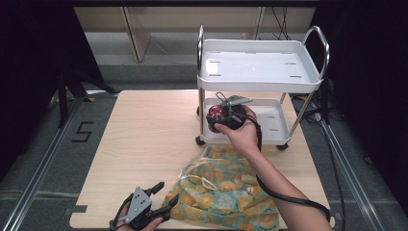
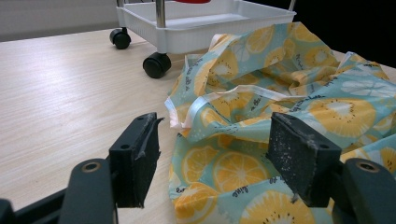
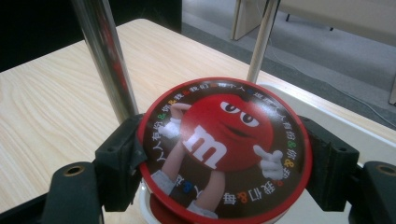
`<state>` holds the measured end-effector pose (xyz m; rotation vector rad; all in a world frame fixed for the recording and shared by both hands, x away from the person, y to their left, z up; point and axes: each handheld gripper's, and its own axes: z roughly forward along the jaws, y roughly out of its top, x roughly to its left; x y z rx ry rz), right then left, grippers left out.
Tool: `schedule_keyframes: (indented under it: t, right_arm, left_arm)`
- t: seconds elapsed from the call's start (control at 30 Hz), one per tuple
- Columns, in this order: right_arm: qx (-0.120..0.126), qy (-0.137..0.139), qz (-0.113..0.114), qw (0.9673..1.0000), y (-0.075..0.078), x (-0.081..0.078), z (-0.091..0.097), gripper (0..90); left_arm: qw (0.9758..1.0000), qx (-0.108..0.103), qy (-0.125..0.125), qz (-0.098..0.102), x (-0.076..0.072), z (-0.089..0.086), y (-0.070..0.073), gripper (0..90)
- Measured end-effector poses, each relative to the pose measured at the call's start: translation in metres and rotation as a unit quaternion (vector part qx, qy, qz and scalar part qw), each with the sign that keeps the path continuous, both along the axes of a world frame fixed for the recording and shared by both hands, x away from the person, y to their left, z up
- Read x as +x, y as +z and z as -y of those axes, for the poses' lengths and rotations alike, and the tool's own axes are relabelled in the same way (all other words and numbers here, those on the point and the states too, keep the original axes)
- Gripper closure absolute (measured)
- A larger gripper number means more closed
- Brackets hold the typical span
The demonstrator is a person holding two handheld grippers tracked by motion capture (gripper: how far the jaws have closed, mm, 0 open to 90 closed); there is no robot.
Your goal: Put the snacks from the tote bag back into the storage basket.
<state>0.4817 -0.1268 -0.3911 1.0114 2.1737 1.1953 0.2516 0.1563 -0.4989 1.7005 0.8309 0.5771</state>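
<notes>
My right gripper is shut on a round candy tin with a red rim and a red cartoon figure on its lid. In the high view the tin is held over the left end of the white cart's lower tray. A teal cloth bag with a yellow lemon print lies crumpled on the table's near right part. My left gripper is open at the bag's left edge, near the table's front. In the left gripper view the bag lies between and beyond the open jaws.
The white two-tier cart with chrome handles stands on castors at the far right of the wooden table. Its chrome posts rise right beside the tin. A black cable trails from the right gripper along the forearm.
</notes>
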Motion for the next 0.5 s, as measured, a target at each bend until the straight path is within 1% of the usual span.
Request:
schedule_keyframes:
  t: [0.13, 0.17, 0.2, 0.23, 0.27, 0.37, 0.4, 0.43, 0.5]
  right_arm:
    - [-0.001, 0.001, 0.000, 1.0000, -0.0002, 0.0009, -0.0007, 26.7]
    - [-0.003, -0.001, 0.004, 1.0000, -0.0004, 0.0011, -0.0009, 26.8]
    - [-0.008, -0.002, 0.002, 1.0000, -0.0002, 0.0013, -0.0009, 26.8]
    - [-0.006, -0.002, 0.002, 1.0000, -0.0004, 0.0015, -0.0011, 26.7]
    - [-0.001, 0.000, -0.003, 1.0000, -0.0003, 0.0013, -0.0013, 26.8]
    - [0.002, -0.002, -0.003, 1.0000, -0.0011, 0.0024, -0.0024, 26.7]
    - [-0.003, -0.003, -0.001, 1.0000, -0.0002, 0.0022, -0.0017, 26.8]
    - [-0.002, -0.001, -0.002, 1.0000, 0.0002, 0.0022, -0.0014, 26.8]
    - [-0.003, -0.004, -0.003, 1.0000, -0.0001, 0.0023, -0.0023, 26.7]
  left_arm:
    - [1.0000, -0.001, 0.001, -0.001, -0.0001, 0.0000, -0.0001, 33.3]
    - [1.0000, -0.003, 0.002, -0.003, -0.0005, 0.0003, -0.0002, 33.3]
    - [1.0000, -0.002, 0.001, -0.001, -0.0003, 0.0000, -0.0001, 33.4]
    - [1.0000, -0.001, 0.000, 0.000, -0.0001, -0.0001, -0.0001, 33.4]
    - [1.0000, -0.002, 0.001, -0.002, -0.0003, 0.0001, -0.0002, 33.4]
    - [1.0000, -0.003, 0.002, -0.002, -0.0003, 0.0003, -0.0002, 33.4]
    - [1.0000, -0.002, 0.002, -0.002, -0.0002, 0.0002, -0.0001, 33.4]
    - [0.9999, -0.002, -0.006, 0.009, 0.0020, -0.0001, -0.0005, 33.3]
    - [1.0000, -0.003, -0.005, 0.006, 0.0015, 0.0000, -0.0005, 33.4]
